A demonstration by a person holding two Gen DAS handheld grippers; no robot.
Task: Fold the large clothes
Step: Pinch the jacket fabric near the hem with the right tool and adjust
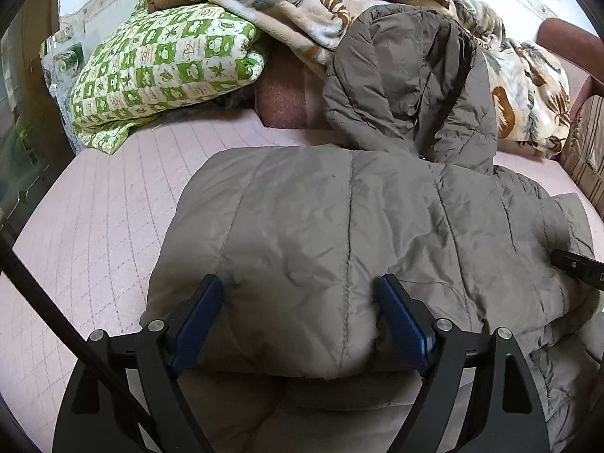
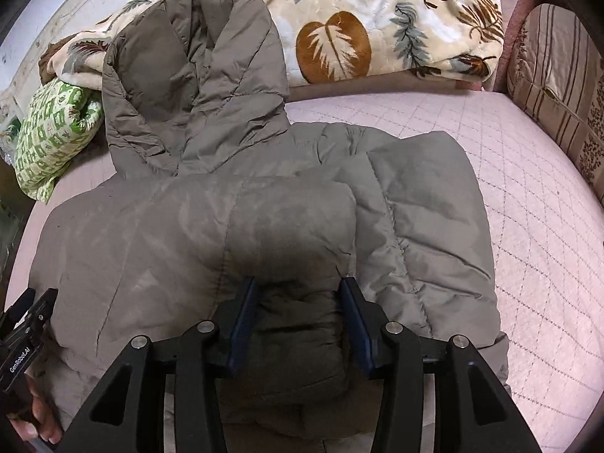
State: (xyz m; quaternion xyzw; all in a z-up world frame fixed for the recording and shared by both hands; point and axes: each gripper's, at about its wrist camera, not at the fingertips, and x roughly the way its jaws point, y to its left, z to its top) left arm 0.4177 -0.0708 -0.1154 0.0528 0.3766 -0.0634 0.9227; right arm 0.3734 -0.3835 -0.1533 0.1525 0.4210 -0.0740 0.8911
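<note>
While the grey-brown puffer jacket [image 1: 339, 226] lies spread on the bed [image 1: 94, 226], both grippers hold a bunched fold of it at its near edge. Left gripper [image 1: 300, 290]: jaws wide, blue pads [image 1: 196, 321] pressed into either side of a thick roll of quilted fabric, which bulges between them. Right gripper [image 2: 300, 294]: jaws narrower, pads [image 2: 355, 321] set against a darker wad of the same jacket (the fabric here sits in shadow, so the exact layer is unclear). The jacket's hood [image 2: 196, 75] points away from the cameras, propped up against a leaf-print blanket [image 2: 358, 30] heaped at the far side of the bed. A green-and-white checked pillow [image 1: 162, 68] lies left of the hood. A striped cushion [image 2: 558, 87] stands at the right edge of the bed. In the right wrist view, a hand [image 2: 37, 415] grips the other tool's handle at lower left. The bed cover is pale pink with a stitched diamond pattern.
</note>
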